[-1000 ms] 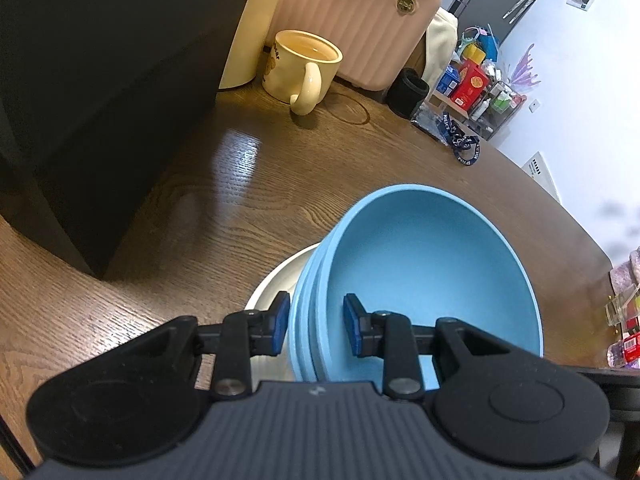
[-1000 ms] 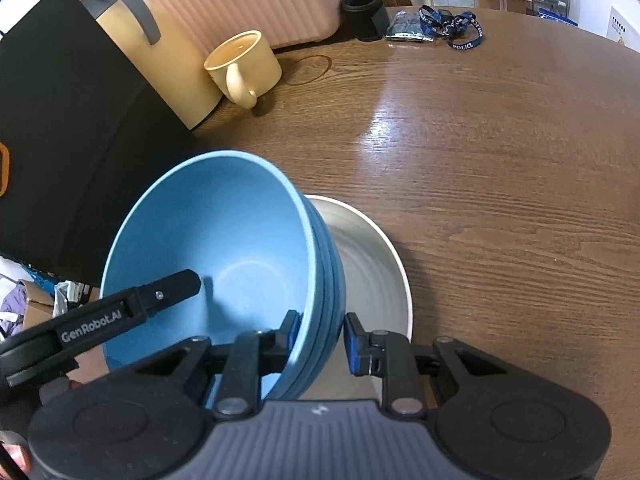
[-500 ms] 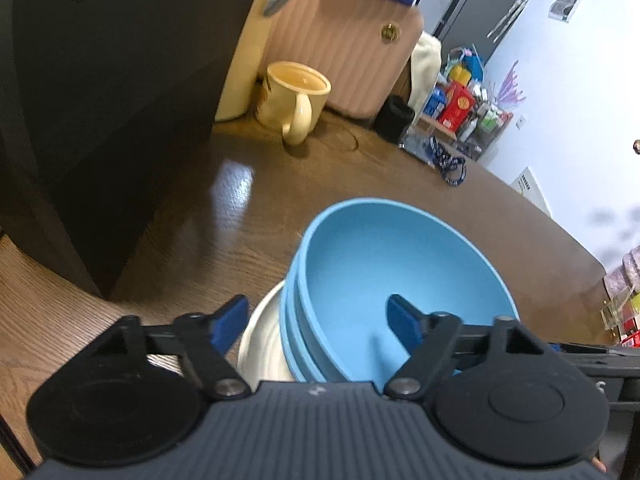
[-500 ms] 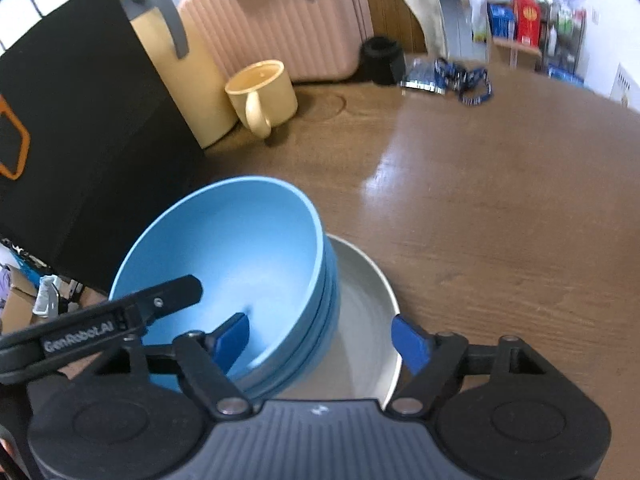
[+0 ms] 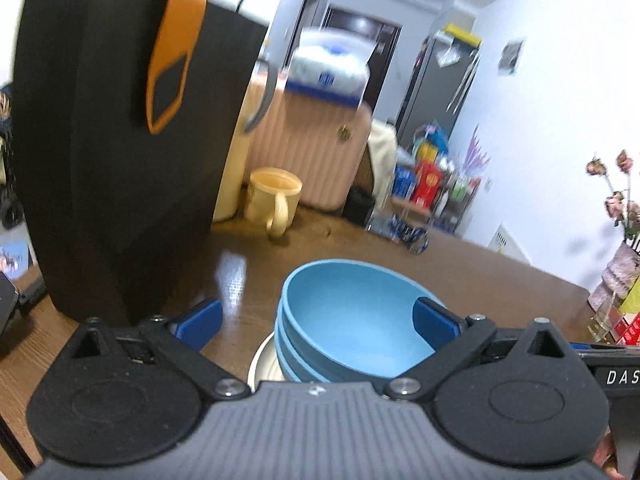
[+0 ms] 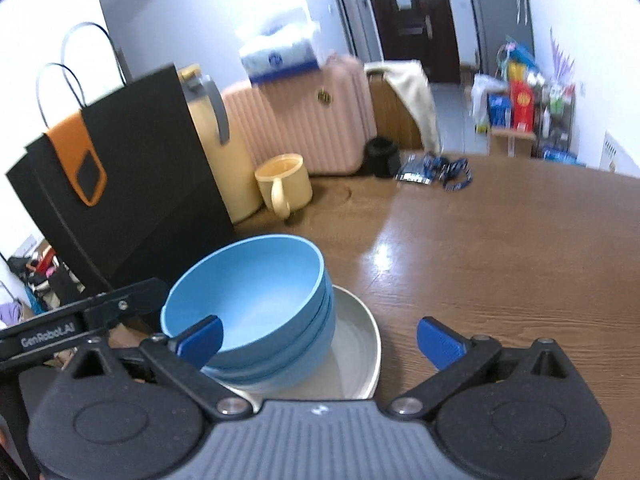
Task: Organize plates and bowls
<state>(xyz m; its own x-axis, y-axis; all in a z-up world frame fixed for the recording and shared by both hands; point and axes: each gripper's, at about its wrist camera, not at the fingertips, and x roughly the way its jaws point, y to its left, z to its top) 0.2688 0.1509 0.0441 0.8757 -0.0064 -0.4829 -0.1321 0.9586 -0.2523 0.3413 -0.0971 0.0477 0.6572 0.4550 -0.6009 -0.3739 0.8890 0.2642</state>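
A stack of light blue bowls (image 5: 352, 320) sits nested on a pale plate (image 5: 262, 360) on the wooden table. It also shows in the right wrist view (image 6: 256, 300), on the plate (image 6: 356, 344). My left gripper (image 5: 318, 322) is open, its blue pads wide apart above and behind the stack, holding nothing. My right gripper (image 6: 320, 340) is open too, pads spread either side of the stack's near rim, empty. The left gripper's arm (image 6: 80, 320) shows at the left of the right wrist view.
A black paper bag (image 6: 120, 184) stands left of the bowls. A yellow mug (image 6: 284, 188), a yellow jug (image 6: 216, 148) and a pink suitcase (image 6: 304, 124) are behind. A lanyard (image 6: 448, 172) lies far back. A vase with dried flowers (image 5: 616, 264) stands at right.
Both grippers opened off the bowl rims, then drew back and tilted up. The bowl stack stays on the plate.
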